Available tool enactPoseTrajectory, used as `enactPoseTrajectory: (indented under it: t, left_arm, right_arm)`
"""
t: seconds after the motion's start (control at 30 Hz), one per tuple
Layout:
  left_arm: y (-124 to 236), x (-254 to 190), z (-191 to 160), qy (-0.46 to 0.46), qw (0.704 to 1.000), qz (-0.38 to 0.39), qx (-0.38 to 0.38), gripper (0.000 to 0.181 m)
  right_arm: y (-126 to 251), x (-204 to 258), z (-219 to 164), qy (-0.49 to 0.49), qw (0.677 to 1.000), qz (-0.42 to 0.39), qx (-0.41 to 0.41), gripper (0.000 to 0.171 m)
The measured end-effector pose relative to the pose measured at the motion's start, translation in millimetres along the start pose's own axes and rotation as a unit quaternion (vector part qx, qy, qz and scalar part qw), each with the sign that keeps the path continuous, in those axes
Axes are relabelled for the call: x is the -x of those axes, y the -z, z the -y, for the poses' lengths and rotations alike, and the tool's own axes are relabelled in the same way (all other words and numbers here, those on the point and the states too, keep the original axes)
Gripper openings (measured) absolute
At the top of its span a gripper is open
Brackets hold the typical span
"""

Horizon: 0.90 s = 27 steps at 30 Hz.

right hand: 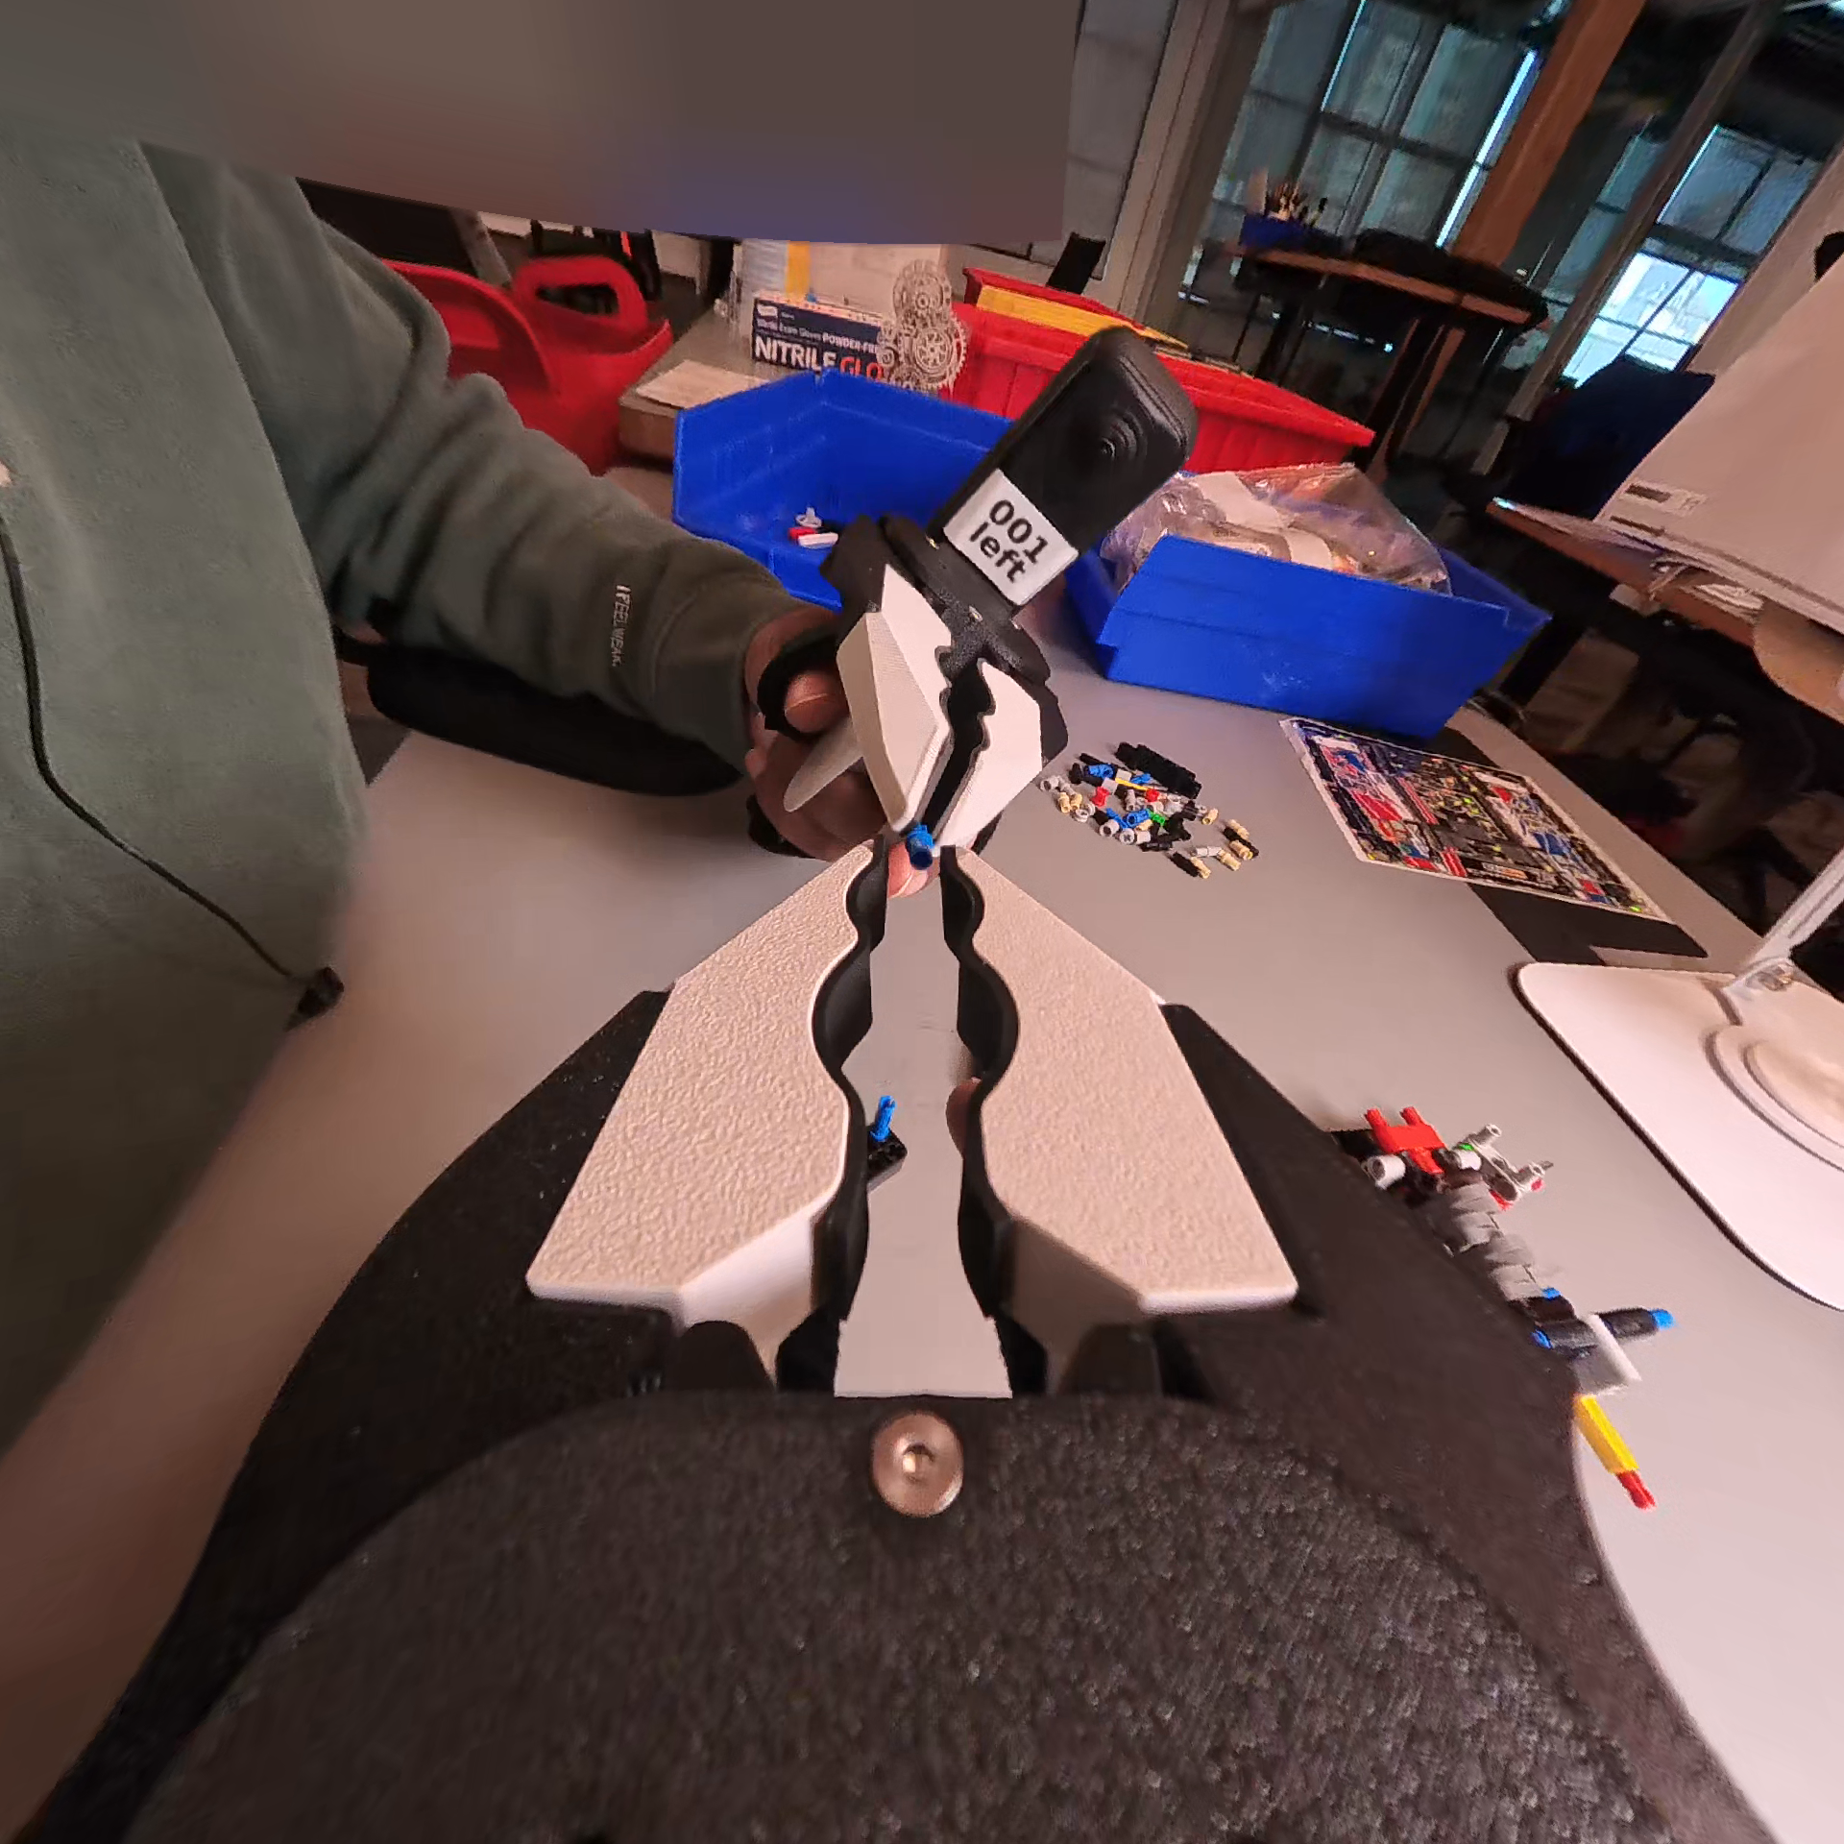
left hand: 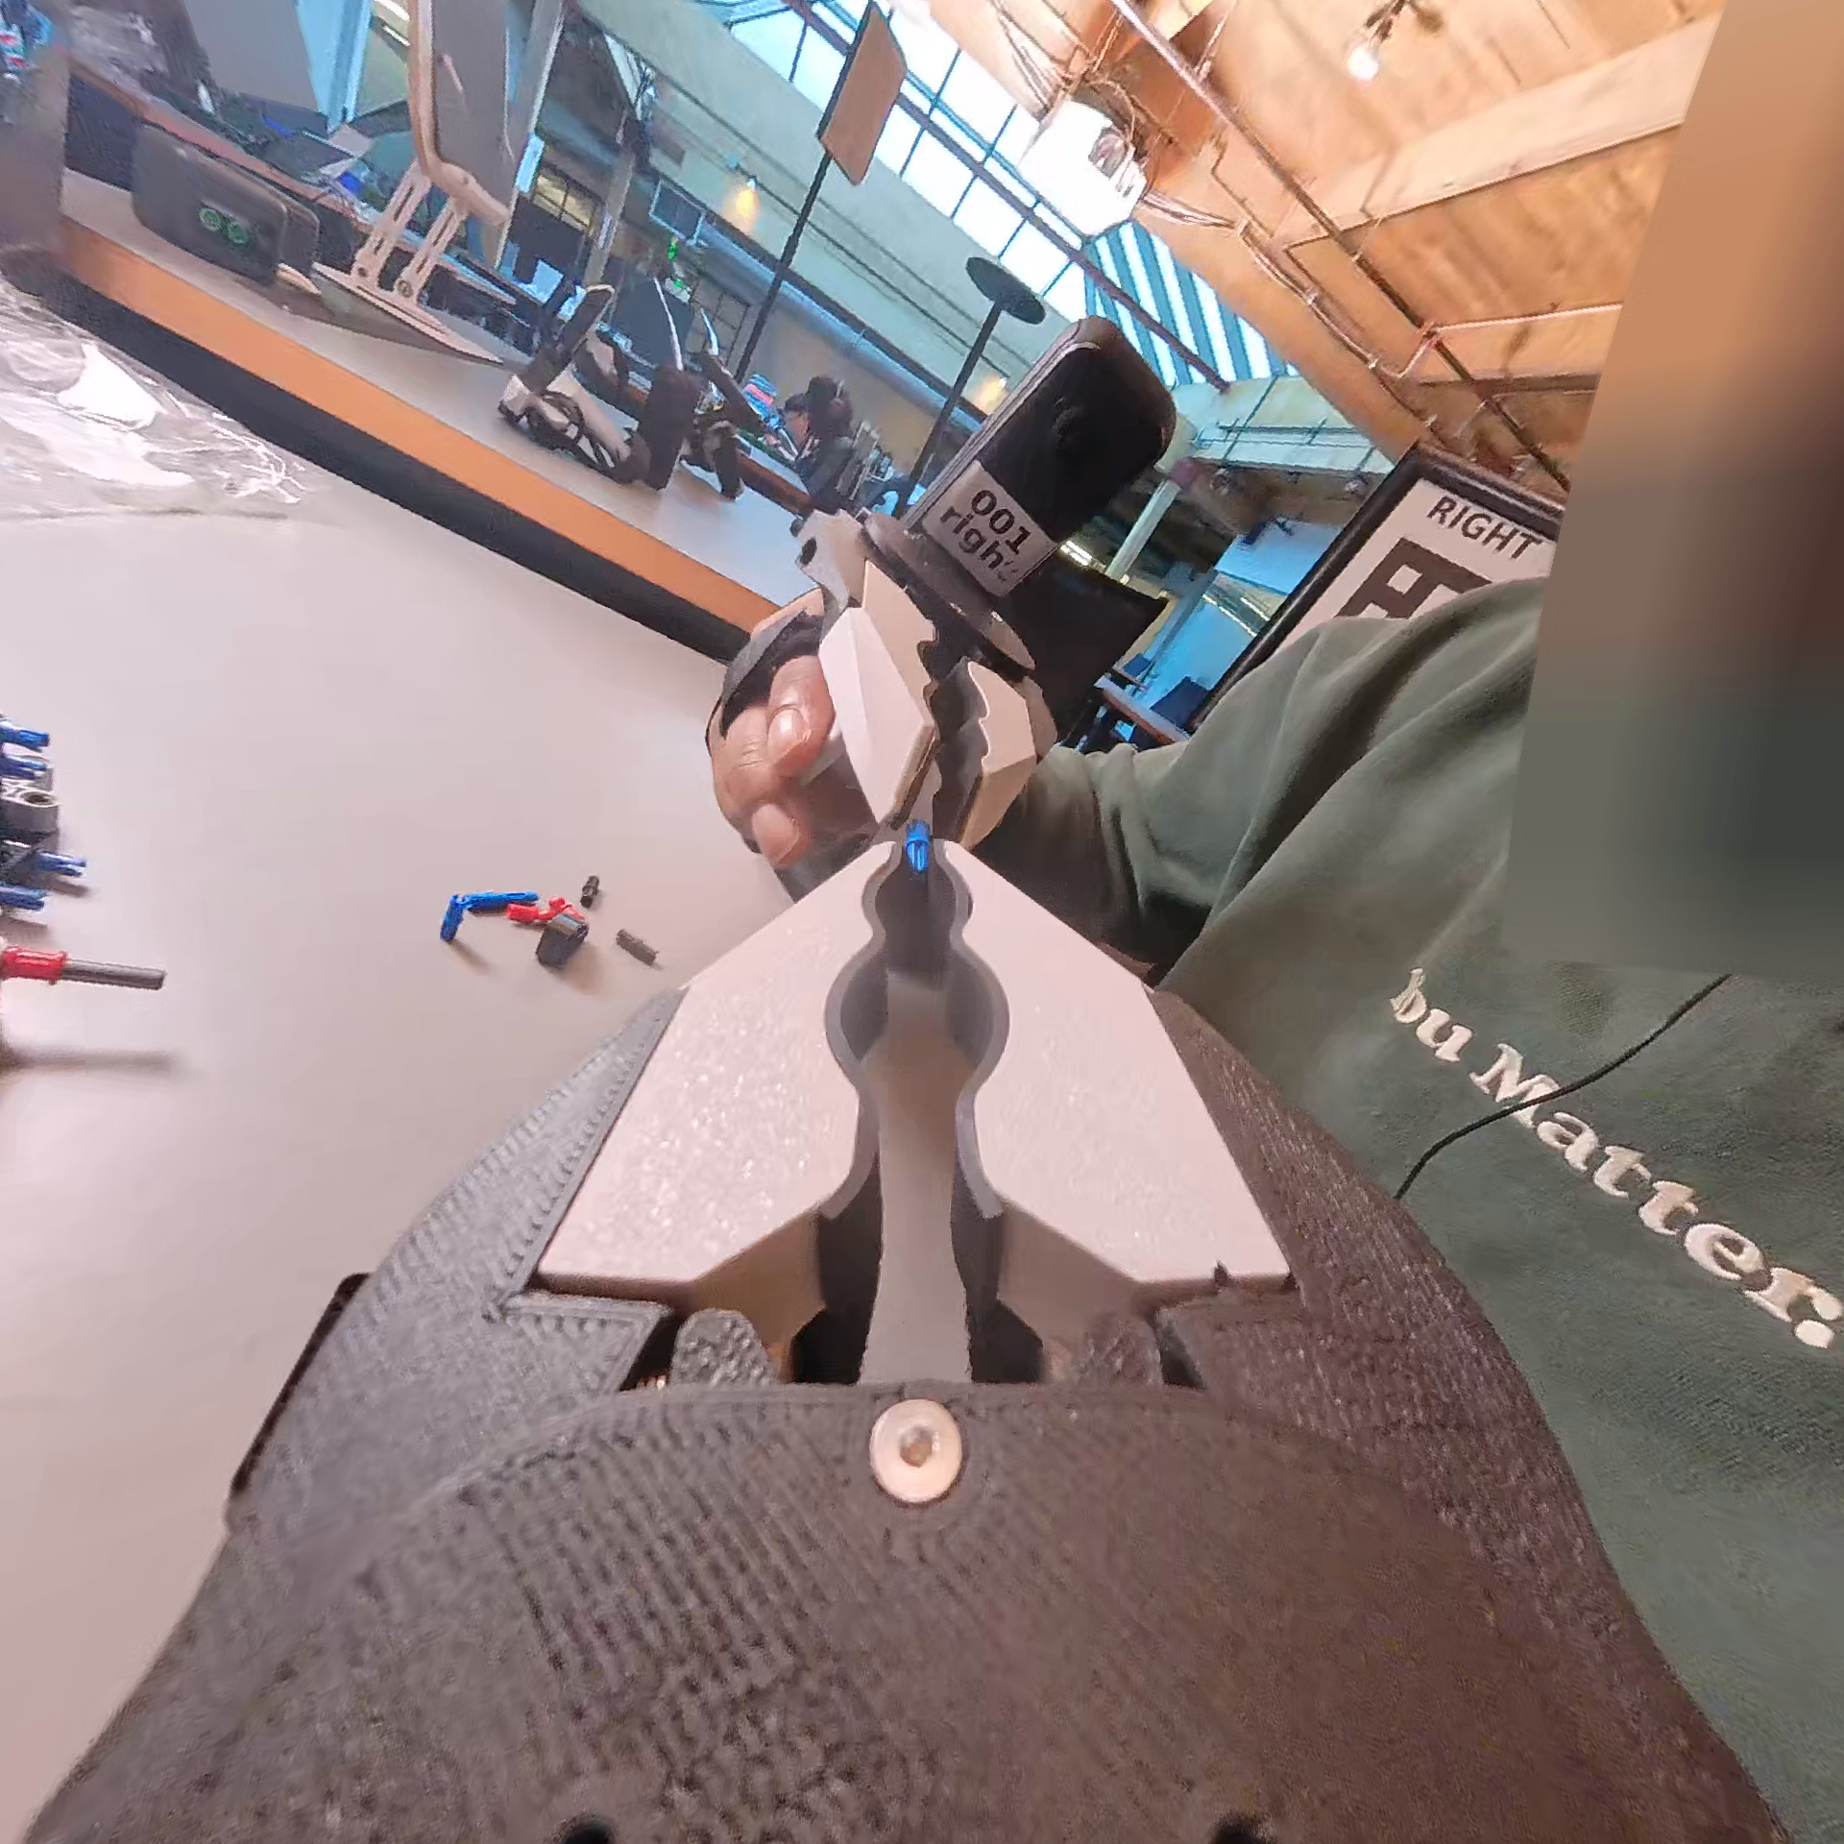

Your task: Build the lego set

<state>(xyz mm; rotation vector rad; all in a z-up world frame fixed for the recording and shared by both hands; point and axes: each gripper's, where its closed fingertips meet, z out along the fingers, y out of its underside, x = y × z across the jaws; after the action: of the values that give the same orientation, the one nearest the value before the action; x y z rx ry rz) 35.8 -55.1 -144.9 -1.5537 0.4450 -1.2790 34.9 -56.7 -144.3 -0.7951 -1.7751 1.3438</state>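
Note:
My left gripper [left hand: 916,848] is shut on a small blue pin [left hand: 917,856], held up in the air above the grey table [left hand: 349,698]. In the right wrist view the left gripper [right hand: 923,828] comes in from above with the blue pin [right hand: 920,846] sticking out of its tips. My right gripper [right hand: 915,873] is open, its tips a narrow gap apart on either side of the pin's lower end. It faces the left gripper tip to tip [left hand: 926,798]. A part-built Lego assembly [right hand: 1437,1167] lies on the table to the right.
A pile of small pieces [right hand: 1148,798] and an instruction sheet [right hand: 1467,818] lie farther off. Blue bins [right hand: 1297,619] stand behind and a white lamp base [right hand: 1696,1078] at the right. Loose blue and red pieces [left hand: 519,913] lie on the table. A small black piece [right hand: 883,1128] lies below my right gripper. My left and right fingertips are right by each other.

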Motion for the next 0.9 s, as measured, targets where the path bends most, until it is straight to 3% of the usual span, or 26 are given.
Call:
enactPoseTrajectory:
  t: [0.33,0.4,0.47,0.6,0.73,0.9]
  left_arm:
    - [-2,5,-4,-0.017,0.999,0.025,0.012,0.002]
    - [1,14,-7,-0.062,0.995,0.066,0.038,0.020]
    - [7,28,-25,-0.121,0.979,0.118,0.115,0.028]
    - [21,62,-69,-0.208,0.916,0.211,0.270,0.014]
    - [18,69,-92,-0.217,0.893,0.222,0.326,0.012]
    - [15,71,-99,-0.231,0.882,0.229,0.342,0.008]
  right_arm:
    - [-3,-2,-9,-0.020,0.999,0.000,0.031,0.002]
    - [-2,-7,-26,-0.044,0.995,-0.001,0.091,0.002]
    - [-1,-15,-53,-0.060,0.983,-0.014,0.175,0.002]
    - [-5,-4,-93,-0.098,0.948,0.022,0.301,0.001]
    - [-13,3,-106,-0.095,0.924,0.047,0.368,0.001]
    - [-17,3,-110,-0.082,0.903,0.065,0.417,0.001]
